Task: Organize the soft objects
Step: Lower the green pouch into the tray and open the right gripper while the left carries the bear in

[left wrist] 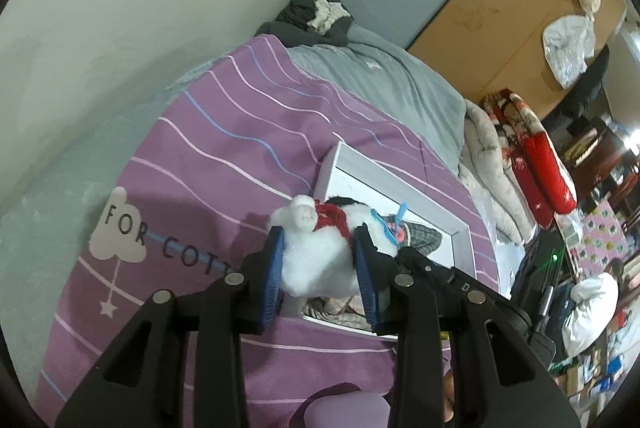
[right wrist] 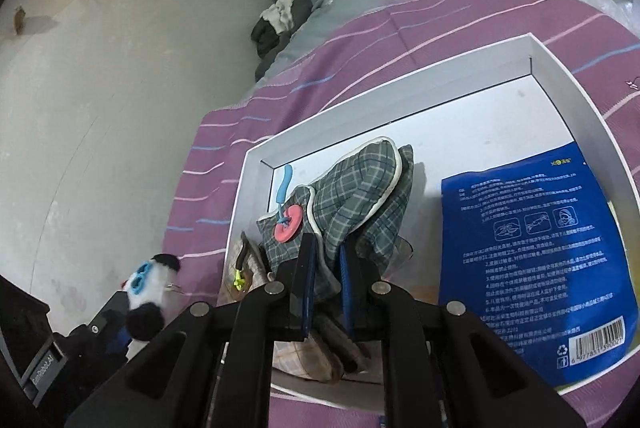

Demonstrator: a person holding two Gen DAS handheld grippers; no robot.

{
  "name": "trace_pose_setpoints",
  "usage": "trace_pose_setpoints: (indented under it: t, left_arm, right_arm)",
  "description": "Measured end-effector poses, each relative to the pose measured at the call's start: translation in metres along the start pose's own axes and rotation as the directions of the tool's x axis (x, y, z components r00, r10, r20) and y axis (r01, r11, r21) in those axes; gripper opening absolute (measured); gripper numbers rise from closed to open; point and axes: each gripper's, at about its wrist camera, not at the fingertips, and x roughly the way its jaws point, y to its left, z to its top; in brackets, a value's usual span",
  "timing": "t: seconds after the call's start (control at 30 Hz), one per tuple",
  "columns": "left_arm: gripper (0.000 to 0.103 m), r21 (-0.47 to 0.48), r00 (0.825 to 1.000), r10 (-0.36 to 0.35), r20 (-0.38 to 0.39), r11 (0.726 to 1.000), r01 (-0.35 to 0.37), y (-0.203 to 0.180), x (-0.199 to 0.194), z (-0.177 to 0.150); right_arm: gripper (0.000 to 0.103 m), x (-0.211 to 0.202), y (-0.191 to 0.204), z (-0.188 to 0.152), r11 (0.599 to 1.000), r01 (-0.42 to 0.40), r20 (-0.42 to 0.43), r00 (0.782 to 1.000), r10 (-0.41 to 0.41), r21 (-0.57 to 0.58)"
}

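My left gripper (left wrist: 318, 240) is shut on a white plush toy (left wrist: 316, 260) with a red scarf, held above the near edge of a white box (left wrist: 384, 176) on the purple bed cover. In the right wrist view the same toy (right wrist: 148, 288) shows as a panda with blue glasses, held at the lower left outside the box. My right gripper (right wrist: 328, 248) is shut on a green plaid fabric pouch (right wrist: 360, 188) with a pink button and blue loop, inside the white box (right wrist: 560, 76). A blue printed packet (right wrist: 532, 260) lies in the box at the right.
A beige checked cloth (right wrist: 304, 356) lies in the box under my right gripper. A grey blanket (left wrist: 376, 76) and dark clothes (left wrist: 316, 16) lie at the far end of the bed. The wall runs along the left. Folded quilts (left wrist: 520, 156) and clutter stand at the right.
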Motion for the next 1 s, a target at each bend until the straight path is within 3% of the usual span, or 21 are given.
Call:
trace_pose_setpoints:
  t: [0.3,0.37,0.43,0.53,0.83,1.0]
  left_arm:
    - [0.036,0.059,0.999,-0.024,-0.035,0.998,0.026,-0.013,0.008,-0.006]
    - [0.036,0.079,0.999,-0.023,-0.044,0.997,0.026,-0.018,0.010,-0.008]
    - [0.036,0.092,0.998,-0.022,-0.050,0.995,0.026,-0.023,0.012,-0.010]
    - [0.036,0.112,0.998,-0.024,-0.062,0.993,0.031,-0.029,0.014,-0.014]
    - [0.036,0.137,0.992,-0.081,-0.101,0.986,0.094,-0.045,0.011,-0.018]
    - [0.036,0.160,0.990,-0.064,-0.124,0.984,0.084,-0.056,0.016,-0.023]
  right_arm:
    - [0.014,-0.004,-0.004,0.000,1.000,-0.007,-0.020,1.000,0.008,0.022]
    - [0.020,-0.009,-0.004,0.000,0.999,-0.006,-0.016,1.000,0.007,0.035]
    - [0.035,-0.016,-0.005,0.000,0.999,-0.016,-0.007,1.000,0.016,0.044]
    - [0.043,-0.028,-0.004,0.001,0.999,-0.036,0.014,0.999,0.035,0.038]
    - [0.044,-0.061,-0.016,0.006,0.997,-0.038,0.053,0.998,0.034,0.069]
    - [0.044,-0.065,-0.032,0.007,0.991,0.059,0.021,0.998,-0.062,0.117]
